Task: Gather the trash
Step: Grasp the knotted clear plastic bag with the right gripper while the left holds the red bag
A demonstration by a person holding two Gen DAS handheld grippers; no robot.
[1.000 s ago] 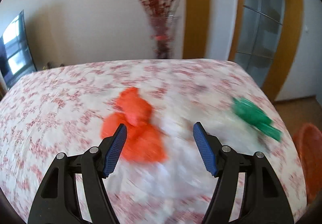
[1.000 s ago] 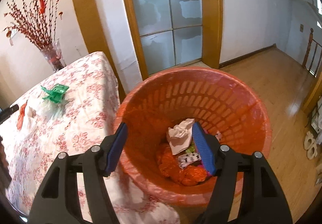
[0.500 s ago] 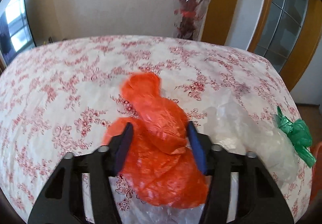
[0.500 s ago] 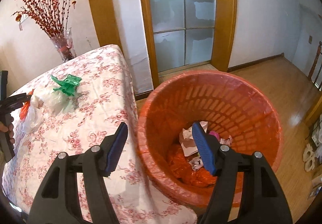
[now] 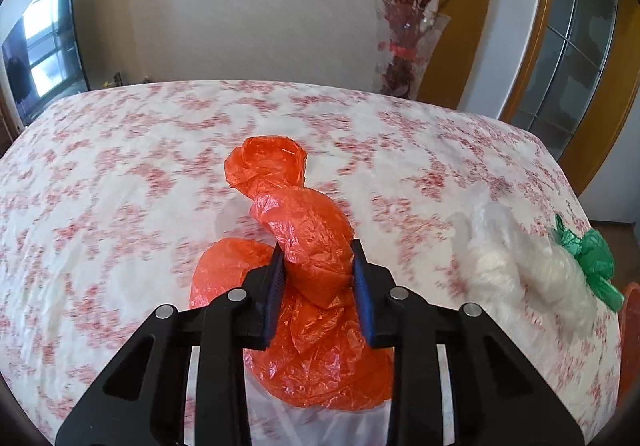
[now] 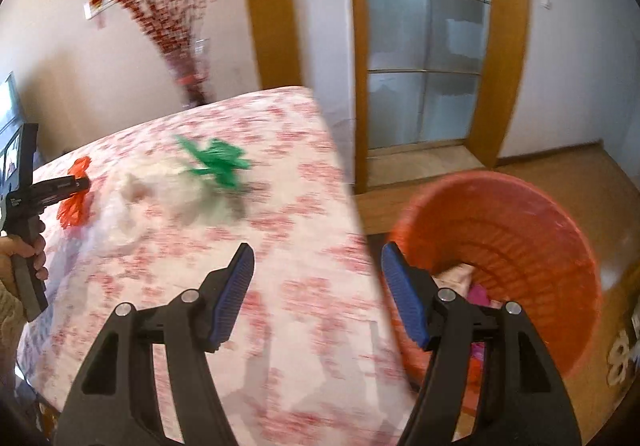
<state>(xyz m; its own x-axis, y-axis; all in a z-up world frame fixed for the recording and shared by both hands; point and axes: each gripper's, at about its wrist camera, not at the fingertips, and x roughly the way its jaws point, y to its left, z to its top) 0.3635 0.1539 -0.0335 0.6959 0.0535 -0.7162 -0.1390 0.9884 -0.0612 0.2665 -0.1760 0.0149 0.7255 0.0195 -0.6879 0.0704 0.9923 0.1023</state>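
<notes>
My left gripper (image 5: 318, 278) is shut on a crumpled orange plastic bag (image 5: 304, 230) that lies on the floral tablecloth (image 5: 120, 185). The bag also shows small in the right wrist view (image 6: 74, 201), with the left gripper (image 6: 82, 183) on it. A clear bag (image 5: 520, 270) and a green bag (image 5: 592, 266) lie to the right; both show in the right wrist view, the clear bag (image 6: 140, 197) and the green bag (image 6: 216, 161). My right gripper (image 6: 316, 278) is open and empty, above the table's edge beside the orange trash basket (image 6: 520, 230).
The basket holds crumpled paper and wrappers (image 6: 456, 278) and stands on the wooden floor (image 6: 580, 173) right of the table. A glass vase with red branches (image 5: 404, 45) stands at the table's far edge. A glass door (image 6: 424, 45) is behind the basket.
My left gripper has closed on the orange bag. My right gripper has swung left, away from the basket and towards the table, still open.
</notes>
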